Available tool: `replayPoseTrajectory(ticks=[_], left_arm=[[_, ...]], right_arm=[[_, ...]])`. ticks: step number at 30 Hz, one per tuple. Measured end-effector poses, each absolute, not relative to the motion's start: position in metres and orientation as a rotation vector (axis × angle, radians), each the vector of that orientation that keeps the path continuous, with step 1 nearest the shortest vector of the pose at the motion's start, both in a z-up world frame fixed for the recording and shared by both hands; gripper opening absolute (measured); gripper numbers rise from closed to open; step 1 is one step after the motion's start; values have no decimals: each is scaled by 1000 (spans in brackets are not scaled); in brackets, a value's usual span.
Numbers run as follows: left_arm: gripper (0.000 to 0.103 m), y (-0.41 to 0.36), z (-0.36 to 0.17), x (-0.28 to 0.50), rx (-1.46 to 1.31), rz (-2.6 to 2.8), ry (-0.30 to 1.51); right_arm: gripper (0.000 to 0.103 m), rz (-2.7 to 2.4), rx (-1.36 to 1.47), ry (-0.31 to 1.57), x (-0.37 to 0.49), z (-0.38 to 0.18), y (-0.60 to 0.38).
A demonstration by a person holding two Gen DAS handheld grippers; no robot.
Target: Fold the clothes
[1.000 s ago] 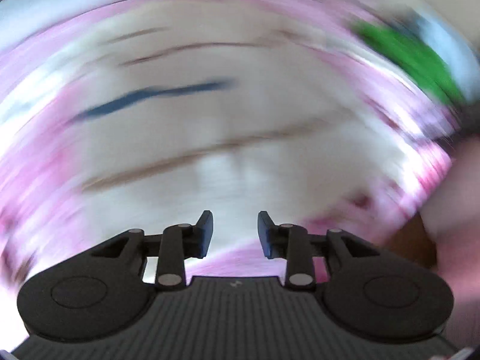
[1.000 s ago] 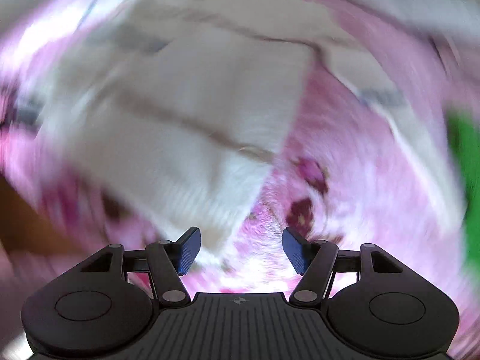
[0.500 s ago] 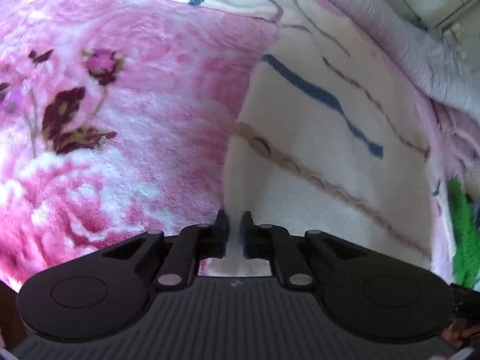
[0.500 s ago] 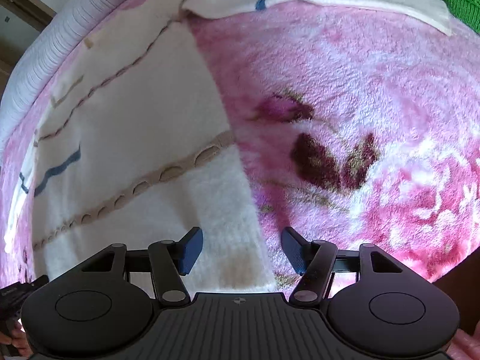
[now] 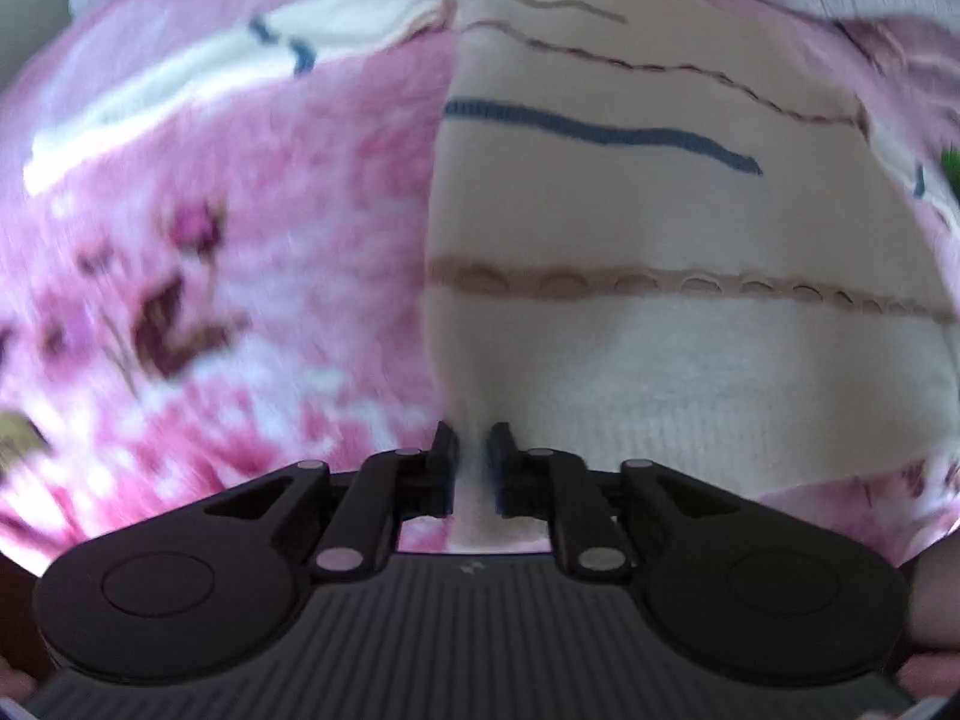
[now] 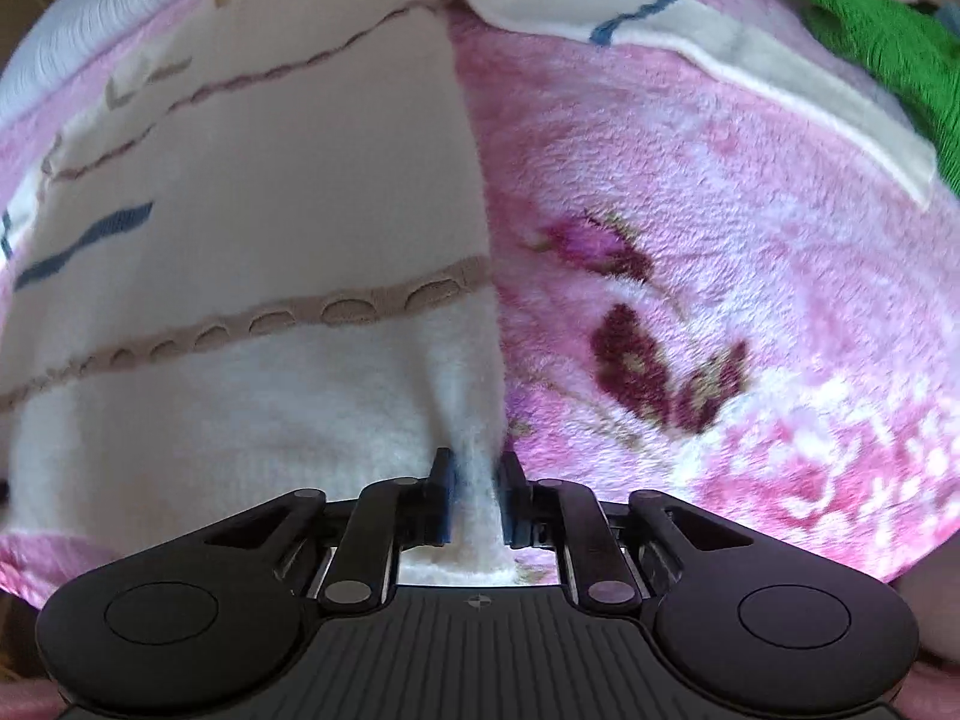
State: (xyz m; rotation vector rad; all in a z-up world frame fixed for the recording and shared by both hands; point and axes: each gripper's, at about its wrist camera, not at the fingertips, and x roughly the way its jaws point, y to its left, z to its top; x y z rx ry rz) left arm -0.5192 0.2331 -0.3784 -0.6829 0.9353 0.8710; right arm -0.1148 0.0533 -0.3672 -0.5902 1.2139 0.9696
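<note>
Two claws, left claw (image 5: 473, 462), right claw (image 6: 474, 495), each pinching cream sweater (image 6: 252, 192) hem

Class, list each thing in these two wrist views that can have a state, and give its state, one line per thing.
Left tool: shut on the cream sweater's hem.
Right tool: shut on the same hem, at the other bottom corner.
Cream sweater: spread flat, face up, not yet folded, sleeves lying out to the sides.
Green garment: lying crumpled, unfolded.
Pink floral blanket: spread out beneath the clothes.
</note>
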Motion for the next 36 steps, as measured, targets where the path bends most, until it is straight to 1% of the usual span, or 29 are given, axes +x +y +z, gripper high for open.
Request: replayPoseTrajectory(ticks=[2, 5, 7, 11, 14, 17, 20, 22, 23, 25, 30, 33, 36], left_arm=[[14, 237, -377, -510, -660, 859, 944], [16, 243, -375, -497, -625, 842, 956], [19, 247, -373, -488, -601, 830, 964], [19, 255, -370, -470, -555, 807, 979], [18, 230, -378, -488, -574, 779, 1004], [18, 215, -371, -508, -596, 751, 1041], [18, 232, -354, -514, -605, 741, 1043], [20, 259, -339, -522, -626, 807, 951], [27, 280, -337, -534, -671, 870, 895], [35, 325, -338, -562, -783, 1010, 773], [40, 427, -351, -644, -1063, 1352, 437], [40, 469, -365, -685, -1202, 1504, 239], [40, 485, -374, -696, -1200, 1560, 220]], right_arm=[[16, 932, -640, 1150, -121, -356, 58], [20, 946, -643, 1026, -129, -344, 69], [25, 977, -603, 996, -133, -343, 82], [27, 1012, -565, 1043, -146, -364, 101], [28, 976, -573, 1081, -157, -378, 84], [28, 941, -576, 1131, -161, -374, 63], [28, 894, -639, 1175, -166, -361, 62], [28, 878, -632, 1139, -169, -351, 73], [28, 888, -600, 1117, -170, -345, 79], [28, 892, -546, 1100, -171, -340, 93], [29, 843, -459, 1157, -169, -349, 119], [29, 803, -456, 1181, -168, -356, 118], [30, 771, -472, 1199, -167, -361, 118]])
